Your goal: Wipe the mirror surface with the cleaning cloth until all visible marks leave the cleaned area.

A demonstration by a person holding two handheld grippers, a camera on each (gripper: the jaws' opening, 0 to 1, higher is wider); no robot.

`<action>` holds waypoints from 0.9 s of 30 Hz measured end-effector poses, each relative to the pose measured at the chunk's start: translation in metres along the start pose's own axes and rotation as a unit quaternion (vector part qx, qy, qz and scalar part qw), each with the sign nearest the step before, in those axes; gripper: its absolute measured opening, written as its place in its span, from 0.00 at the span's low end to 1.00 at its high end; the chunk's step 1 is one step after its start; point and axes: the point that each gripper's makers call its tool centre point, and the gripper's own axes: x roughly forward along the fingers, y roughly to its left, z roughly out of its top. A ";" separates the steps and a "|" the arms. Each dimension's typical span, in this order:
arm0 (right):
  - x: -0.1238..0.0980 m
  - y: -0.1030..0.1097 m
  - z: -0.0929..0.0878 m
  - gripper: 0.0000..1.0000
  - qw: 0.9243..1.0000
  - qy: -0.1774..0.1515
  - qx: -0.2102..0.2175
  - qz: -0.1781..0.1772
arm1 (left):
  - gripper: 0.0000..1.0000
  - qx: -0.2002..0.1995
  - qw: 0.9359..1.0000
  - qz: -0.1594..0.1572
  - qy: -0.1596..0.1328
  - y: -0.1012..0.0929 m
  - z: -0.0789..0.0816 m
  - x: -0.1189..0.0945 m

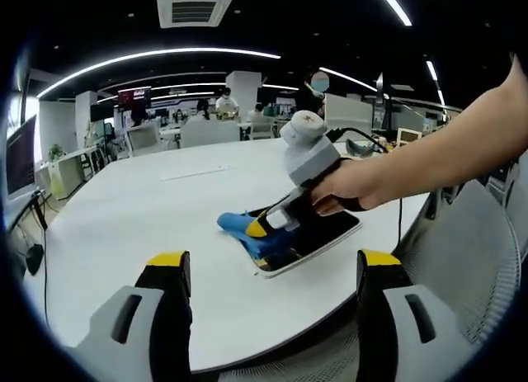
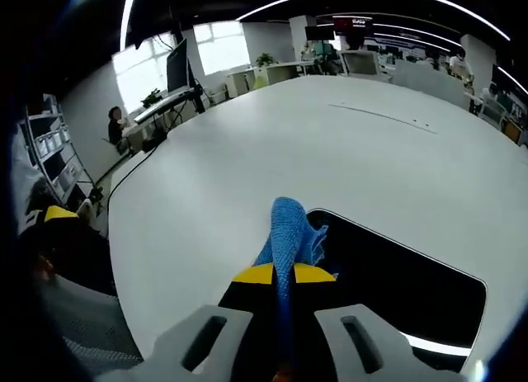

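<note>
Mirror (image 2: 396, 291): flat dark panel lying near the edge of the white desk (image 1: 165, 217), likely rigid, smooth and breakable, so best pressed lightly and never lifted by the cloth. Cleaning cloth (image 2: 289, 238): blue, soft and light by the look of it, bunched on the mirror's corner and clamped between the closed fingers of the right gripper (image 2: 285, 275), a hold at the gathered middle leaving loose folds to drag over the glass. Left gripper (image 1: 272, 271): fingers apart, empty, held off the desk edge, well apart from the mirror.
</note>
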 end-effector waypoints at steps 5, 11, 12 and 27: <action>-0.001 0.002 -0.002 0.00 1.000 0.000 -0.004 0.001 | 0.81 0.000 1.000 -0.001 0.000 0.000 0.000 0.000; 0.000 0.002 -0.001 0.00 0.999 0.008 -0.048 -0.009 | 0.81 0.000 1.000 0.000 0.001 0.001 -0.001 0.000; 0.000 0.002 -0.002 0.00 0.998 0.008 -0.058 -0.013 | 0.81 0.000 1.000 0.001 0.001 0.001 -0.002 -0.001; -0.002 -0.003 -0.004 0.00 0.997 0.003 -0.072 -0.012 | 0.81 -0.001 1.000 -0.001 0.001 0.000 -0.002 -0.001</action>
